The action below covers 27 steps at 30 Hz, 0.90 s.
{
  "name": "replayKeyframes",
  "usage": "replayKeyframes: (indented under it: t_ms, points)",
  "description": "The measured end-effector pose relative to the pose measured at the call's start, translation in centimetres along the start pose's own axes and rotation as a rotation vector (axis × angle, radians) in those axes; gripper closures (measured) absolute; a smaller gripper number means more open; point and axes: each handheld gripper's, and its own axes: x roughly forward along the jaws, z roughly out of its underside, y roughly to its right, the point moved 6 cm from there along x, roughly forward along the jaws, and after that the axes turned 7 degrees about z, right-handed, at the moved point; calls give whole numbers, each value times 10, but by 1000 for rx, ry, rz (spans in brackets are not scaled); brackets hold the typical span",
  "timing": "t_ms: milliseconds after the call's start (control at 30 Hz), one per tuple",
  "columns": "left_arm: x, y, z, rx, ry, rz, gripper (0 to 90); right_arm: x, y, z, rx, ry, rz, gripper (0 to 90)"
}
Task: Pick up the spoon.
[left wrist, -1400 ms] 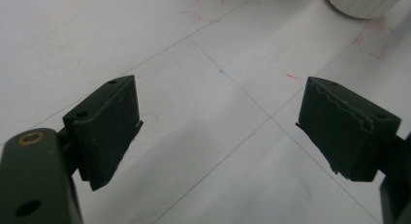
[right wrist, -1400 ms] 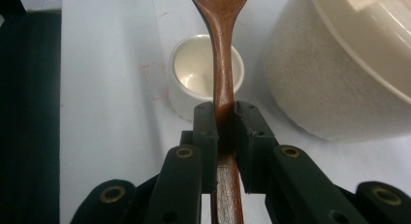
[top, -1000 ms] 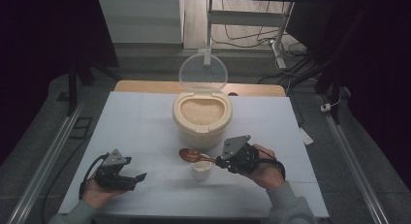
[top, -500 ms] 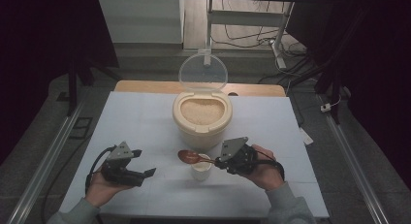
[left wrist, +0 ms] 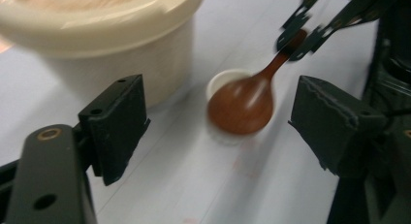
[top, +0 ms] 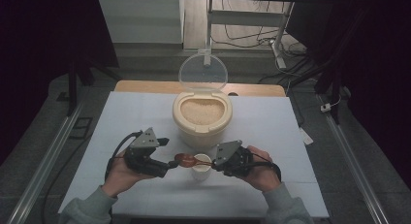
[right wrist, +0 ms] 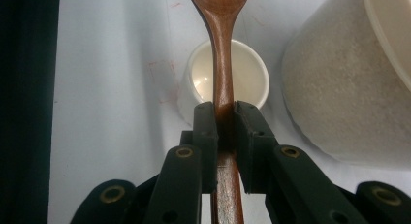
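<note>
High view: the right tool (top: pixel 212 162) clamps the wooden spoon (top: pixel 186 160) over the small cup (top: pixel 201 168), just before the rice container (top: pixel 202 116).

Left gripper view: the left tool (left wrist: pixel 218 122), jaws wide and just been closing with nothing between them, nears the spoon bowl.

Right gripper view: the handle sits pinched; a bump could tip the cup.
</note>
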Motion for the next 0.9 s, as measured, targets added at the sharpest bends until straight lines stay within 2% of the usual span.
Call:
replayKeyframes:
  t_ms: [200, 300, 400, 433, 467, 533, 600, 633, 667, 733, 900]
  points:
    - [16, 7, -9, 30, -63, 67, 231, 5, -4, -5, -29, -6, 0, 797]
    - [25, 10, -10, 49, -107, 86, 245, 6, -7, -8, -41, -3, -3, 797]
    - [35, 14, -9, 88, -169, 103, 280, 7, -10, -10, -50, -1, -3, 798]
    - [42, 16, -7, 115, -215, 119, 292, 7, -11, -10, -57, -2, -2, 797]
    - [42, 16, -7, 115, -215, 119, 306, 7, -12, -11, -59, -4, -4, 797]
    - [51, 18, -4, 139, -270, 136, 341, 8, -13, -12, -70, 1, -4, 797]
    - [53, 18, -3, 147, -280, 143, 367, 8, -14, -14, -81, -1, -11, 797]
    - [54, 19, -3, 150, -285, 149, 381, 10, -15, -15, -79, 17, -5, 797]
    - [57, 20, -2, 161, -300, 162, 394, 9, -16, -15, -90, 1, -16, 797]
    - [58, 20, -2, 164, -307, 169, 430, 10, -18, -16, -101, 4, -17, 797]
    - [61, 22, 1, 184, -344, 211, 536, 9, -24, -22, -143, -13, -8, 797]
